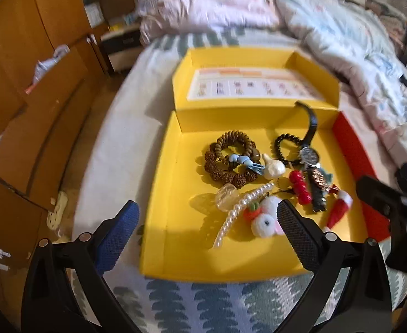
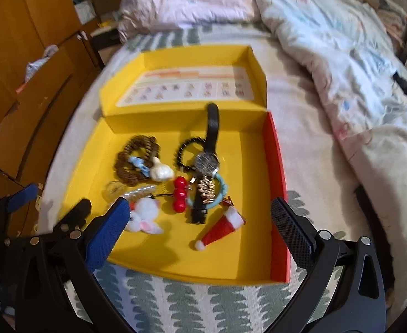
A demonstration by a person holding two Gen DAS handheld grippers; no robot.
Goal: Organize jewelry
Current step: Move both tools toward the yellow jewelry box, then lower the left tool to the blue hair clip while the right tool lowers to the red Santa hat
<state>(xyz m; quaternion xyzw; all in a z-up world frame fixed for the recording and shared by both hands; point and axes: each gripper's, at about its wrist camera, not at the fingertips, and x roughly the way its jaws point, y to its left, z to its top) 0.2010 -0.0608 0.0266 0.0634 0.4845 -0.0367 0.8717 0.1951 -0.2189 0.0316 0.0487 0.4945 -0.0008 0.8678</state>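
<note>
A yellow box (image 1: 173,194) (image 2: 247,249) lies open on the bed with its lid (image 1: 231,58) (image 2: 175,58) folded back. Inside lie brown bead bracelets (image 1: 231,152) (image 2: 137,161), a black bead bracelet (image 1: 284,144) (image 2: 187,149), a black-strap watch (image 1: 310,155) (image 2: 207,161), red beads (image 1: 299,187) (image 2: 180,194), a pearl strand (image 1: 236,216), a white plush charm (image 1: 264,222) (image 2: 145,216) and a small Santa hat (image 1: 339,211) (image 2: 223,227). My left gripper (image 1: 207,238) hovers open over the box's near left part. My right gripper (image 2: 200,233) stands open above the near right part. Neither holds anything.
Rumpled quilts (image 1: 342,33) (image 2: 328,41) and a pink pillow (image 1: 217,11) (image 2: 192,0) fill the far bed. Wooden cabinets (image 1: 23,83) (image 2: 15,55) stand on the left. The leaf-patterned sheet (image 1: 203,299) (image 2: 189,302) lies before the box. The right gripper's body (image 1: 392,205) shows at the left view's right edge.
</note>
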